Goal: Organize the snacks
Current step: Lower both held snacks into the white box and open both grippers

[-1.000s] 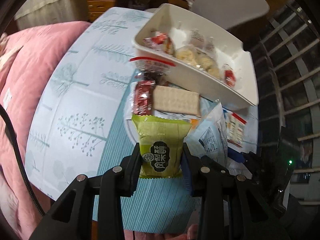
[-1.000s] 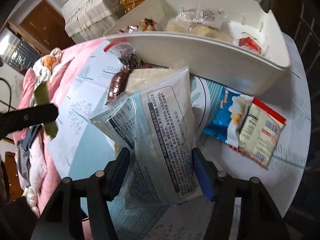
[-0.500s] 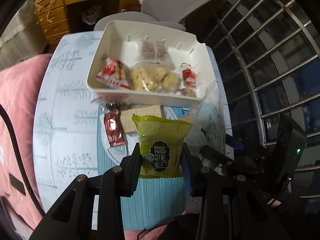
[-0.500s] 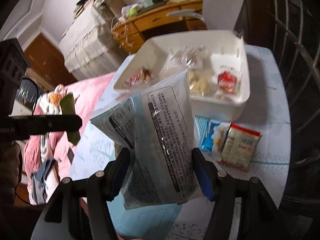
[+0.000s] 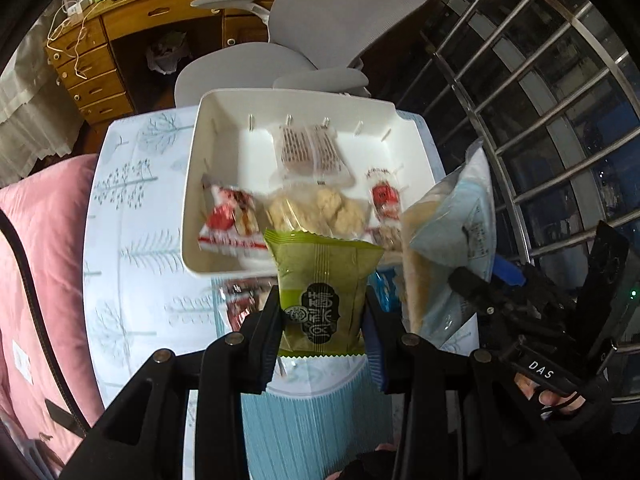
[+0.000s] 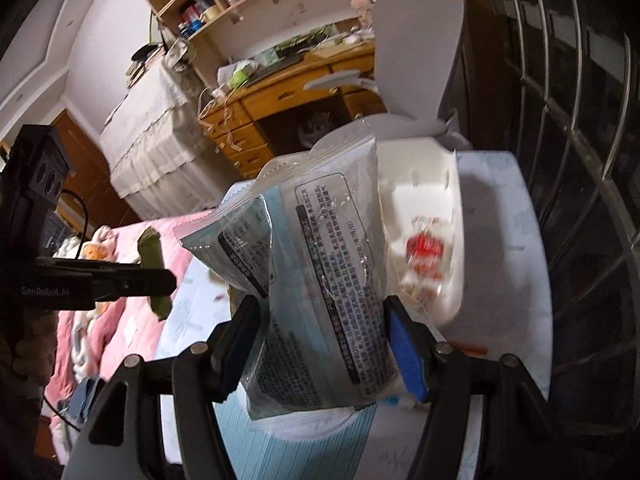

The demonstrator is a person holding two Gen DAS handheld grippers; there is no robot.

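My left gripper is shut on a green snack packet, held in the air just short of the white box. The box holds several wrapped snacks: a red and white pack, pale biscuits, a clear wafer pack. My right gripper is shut on a large pale blue bag with printed text, raised above the table beside the white box. That bag also shows at the right of the left wrist view, and the green packet at the left of the right wrist view.
The table has a tree-print cloth and a blue striped mat. A red snack lies under the left gripper. A grey office chair and a wooden desk stand behind the table. Pink bedding lies left, a metal window grille right.
Both grippers have risen with their packs, so the table and box look smaller and lower. The left gripper has swung to face the box more squarely. Both grips are unchanged.
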